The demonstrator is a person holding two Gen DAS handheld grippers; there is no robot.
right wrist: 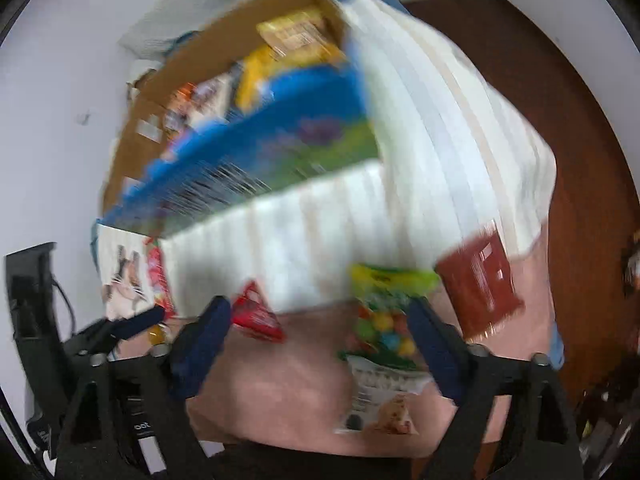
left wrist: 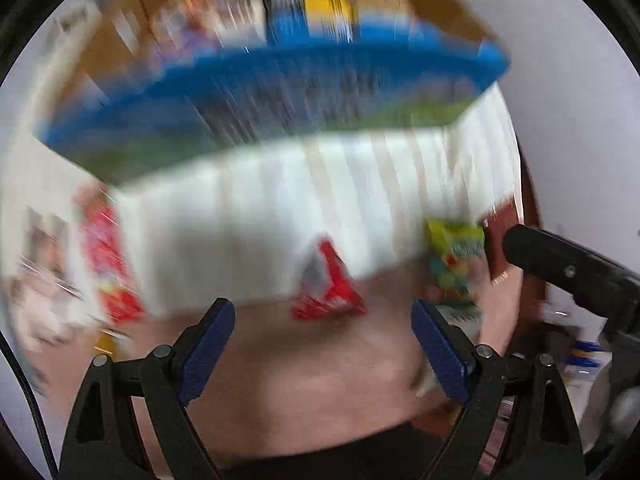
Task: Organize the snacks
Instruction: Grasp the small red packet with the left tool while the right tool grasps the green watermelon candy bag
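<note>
Both views are smeared by motion. My left gripper (left wrist: pixel 324 332) hangs open over a pink cloth surface (left wrist: pixel 300 380), nothing between its blue pads; a small red snack packet (left wrist: pixel 328 292) lies just ahead of it. My right gripper (right wrist: pixel 320 328) is open too. A green bag of coloured candies (right wrist: pixel 384 312) and a white cookie bag (right wrist: pixel 384 400) lie between its fingers, close to the right pad, with no pad pressing on them. The red packet (right wrist: pixel 256 316) lies by its left finger. A cardboard box (right wrist: pixel 192 68) at the back holds several snack packs.
A blue and green carton (right wrist: pixel 280 136) leans in front of the cardboard box, on a white striped pile (right wrist: pixel 440 140). A dark red packet (right wrist: pixel 480 280) lies right of the candy bag; another red pack (left wrist: pixel 108 256) lies far left. Brown floor (right wrist: pixel 580 160) runs along the right.
</note>
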